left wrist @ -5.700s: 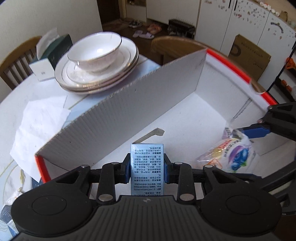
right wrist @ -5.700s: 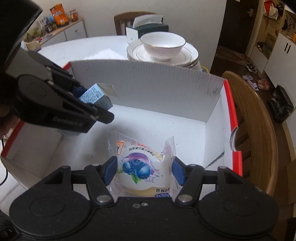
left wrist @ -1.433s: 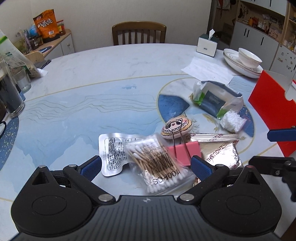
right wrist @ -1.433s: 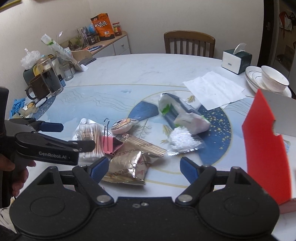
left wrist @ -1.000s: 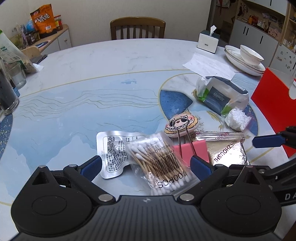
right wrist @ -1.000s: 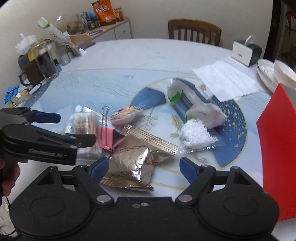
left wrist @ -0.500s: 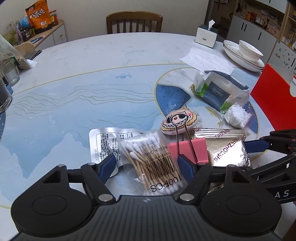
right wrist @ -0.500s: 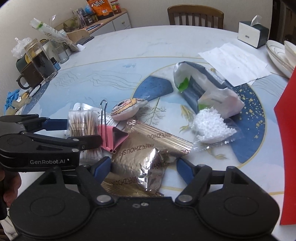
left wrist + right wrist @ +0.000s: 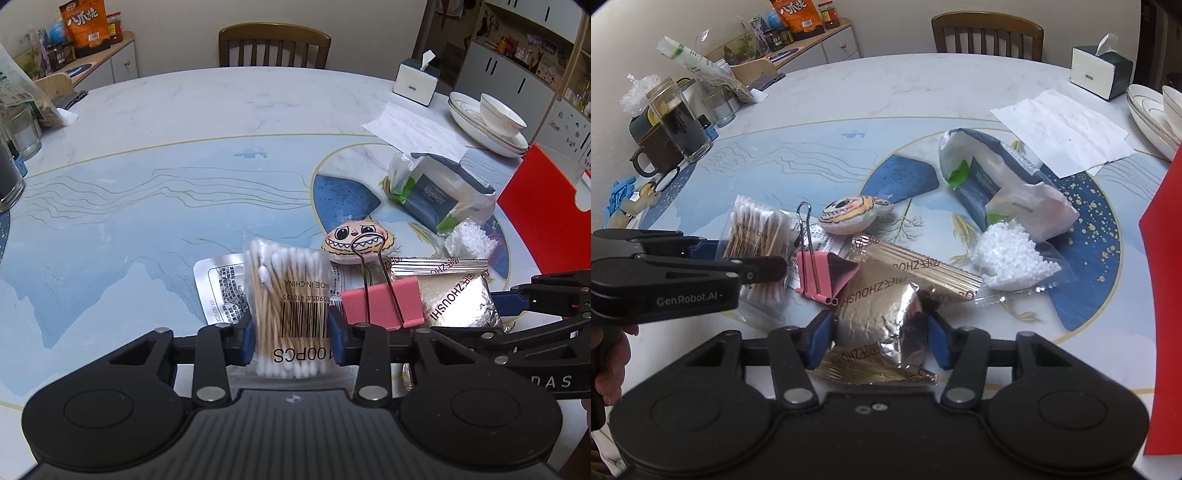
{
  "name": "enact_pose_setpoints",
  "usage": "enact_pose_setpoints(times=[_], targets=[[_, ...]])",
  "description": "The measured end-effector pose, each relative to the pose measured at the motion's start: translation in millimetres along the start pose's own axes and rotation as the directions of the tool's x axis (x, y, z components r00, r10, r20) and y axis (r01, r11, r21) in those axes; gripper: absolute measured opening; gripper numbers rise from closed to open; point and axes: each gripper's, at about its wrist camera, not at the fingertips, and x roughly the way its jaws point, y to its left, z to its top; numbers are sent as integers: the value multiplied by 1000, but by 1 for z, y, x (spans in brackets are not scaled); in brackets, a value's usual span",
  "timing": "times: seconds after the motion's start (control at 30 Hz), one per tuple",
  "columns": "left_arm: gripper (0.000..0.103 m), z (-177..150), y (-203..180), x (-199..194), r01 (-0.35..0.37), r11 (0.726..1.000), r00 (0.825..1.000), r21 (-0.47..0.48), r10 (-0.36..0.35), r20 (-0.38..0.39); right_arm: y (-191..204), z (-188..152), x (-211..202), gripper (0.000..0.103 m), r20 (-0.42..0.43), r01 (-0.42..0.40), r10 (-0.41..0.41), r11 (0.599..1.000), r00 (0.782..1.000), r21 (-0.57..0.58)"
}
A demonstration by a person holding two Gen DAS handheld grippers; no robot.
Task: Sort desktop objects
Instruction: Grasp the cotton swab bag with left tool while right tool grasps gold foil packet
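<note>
At the table's near edge, the left gripper (image 9: 293,341), jaws just closed, clamps the cotton swab pack (image 9: 291,295), while the right gripper (image 9: 879,338), still closing, pinches the foil snack packet (image 9: 882,317) for sorting.

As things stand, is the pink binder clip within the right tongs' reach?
Probably not right away: the right tongs have just been closing around the foil packet. The pink binder clip lies uncovered beside it, though.
</note>
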Motion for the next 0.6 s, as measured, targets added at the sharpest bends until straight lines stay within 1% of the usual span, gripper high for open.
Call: enact_pose_setpoints(times=[0.1,0.43,0.6], targets=[[34,-1,1,-2,5,1000,1000,-9,-5,1,-2,0,-3,49,4,-3,3,1000,1000,9],[33,-7,-2,-11,14,1000,1000,-21,-14,-1,-12,-9,-15,48,8,15,-15,1000,1000,27],[32,-11,-5,-18,19,999,1000,-28,-19,1,-15,-13,-27,47,34,11,-11,1000,999,24]])
